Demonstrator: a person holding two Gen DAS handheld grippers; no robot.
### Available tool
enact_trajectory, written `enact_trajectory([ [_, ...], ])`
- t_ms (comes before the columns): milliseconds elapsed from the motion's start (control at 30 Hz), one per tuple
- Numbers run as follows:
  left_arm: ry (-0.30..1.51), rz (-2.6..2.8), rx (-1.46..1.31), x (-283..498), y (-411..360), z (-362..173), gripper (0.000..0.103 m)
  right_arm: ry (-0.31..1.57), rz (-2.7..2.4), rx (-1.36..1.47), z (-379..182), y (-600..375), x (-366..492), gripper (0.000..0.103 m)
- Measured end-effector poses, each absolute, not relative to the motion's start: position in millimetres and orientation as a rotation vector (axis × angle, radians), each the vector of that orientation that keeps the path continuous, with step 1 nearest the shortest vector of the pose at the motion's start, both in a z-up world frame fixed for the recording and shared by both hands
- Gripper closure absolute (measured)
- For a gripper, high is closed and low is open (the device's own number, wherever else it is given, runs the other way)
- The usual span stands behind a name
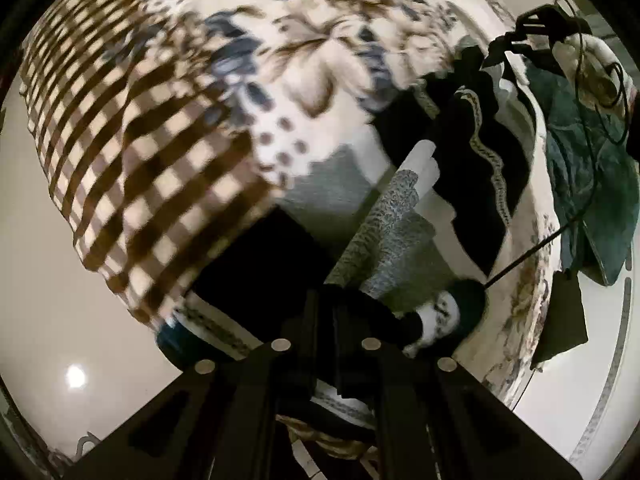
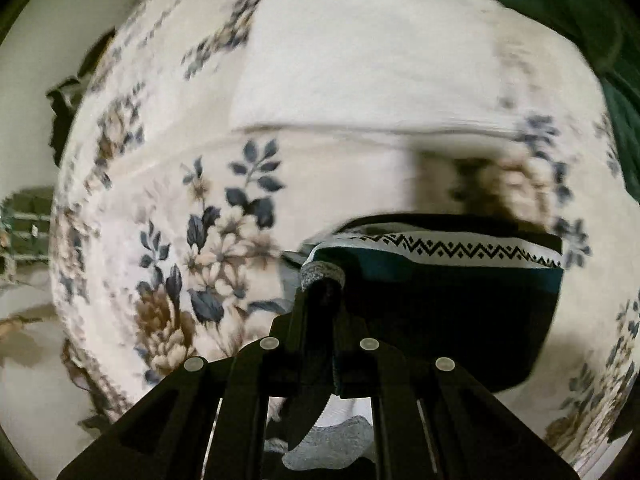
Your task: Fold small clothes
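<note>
The dark garment [image 2: 460,300] with a zigzag trim hangs over the floral bed [image 2: 168,184], limp and light. Both the left gripper [image 1: 332,320] and right gripper [image 2: 324,280] are clamped on its edge; corners along the trim look best to pinch.

A dark garment [image 1: 256,264] with a patterned white band is pinched in the closed left gripper [image 1: 340,320]. A floral blanket [image 1: 320,60] is spread beyond; a teal cloth [image 1: 588,184] is heaped far right.
</note>
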State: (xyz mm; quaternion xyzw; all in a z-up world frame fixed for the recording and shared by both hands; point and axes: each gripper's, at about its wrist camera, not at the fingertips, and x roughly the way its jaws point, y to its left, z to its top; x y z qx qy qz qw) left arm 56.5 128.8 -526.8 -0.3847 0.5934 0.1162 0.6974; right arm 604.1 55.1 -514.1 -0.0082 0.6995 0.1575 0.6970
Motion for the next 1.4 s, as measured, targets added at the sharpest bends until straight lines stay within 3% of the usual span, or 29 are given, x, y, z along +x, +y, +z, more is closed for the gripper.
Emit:
enact_trajectory([
  [100,1.375,0.209,-0.938,49.5,145.5,-552.2,0.094,1.617,0.318,-0.057,-542.5,81.4,601.4,0.092],
  [133,1.384,0.191,-0.968,45.1,151.8,-558.6,0.093,1.649,0.320,-0.053,-550.8,86.0,600.6,0.087],
  [200,1.395,0.168,-1.004,37.1,162.2,-563.6,0.078,1.675,0.350,-0.027,-556.4,84.7,592.5,0.073],
  [233,1.395,0.163,-1.010,29.6,170.2,-562.2,0.067,1.682,0.378,0.000,-551.3,79.7,582.0,0.060],
  [267,1.399,0.160,-1.004,24.3,175.6,-560.1,0.065,1.687,0.398,0.004,-545.6,75.4,571.1,0.051],
  [467,1.482,0.156,-0.945,1.0,199.8,-550.2,0.065,1.771,0.575,-0.049,-527.3,26.5,441.3,0.050],
  [667,1.482,0.192,-0.887,-2.2,209.0,-530.3,0.065,1.926,0.647,-0.103,-578.5,-22.0,262.6,0.050],
  [767,1.457,0.208,-0.904,3.5,208.4,-519.5,0.065,1.965,0.651,-0.007,-606.3,-34.9,189.0,0.053],
  [933,1.453,0.210,-0.896,12.0,201.4,-512.5,0.065,2.005,0.783,0.153,-607.7,-28.6,83.5,0.053],
  [1233,1.579,0.101,-0.733,42.6,130.2,-560.1,0.065,1.871,0.623,0.389,-574.7,-136.5,66.8,0.053],
  [1300,1.585,0.133,-0.652,43.3,118.0,-567.3,0.068,1.841,0.511,0.411,-574.6,-177.3,79.8,0.052],
  [1333,1.544,0.136,-0.621,41.7,112.8,-563.9,0.093,1.837,0.478,0.411,-575.7,-190.3,86.2,0.052],
  [1400,1.482,0.153,-0.571,37.4,108.8,-548.3,0.099,1.829,0.412,0.403,-579.9,-215.6,93.0,0.052],
])
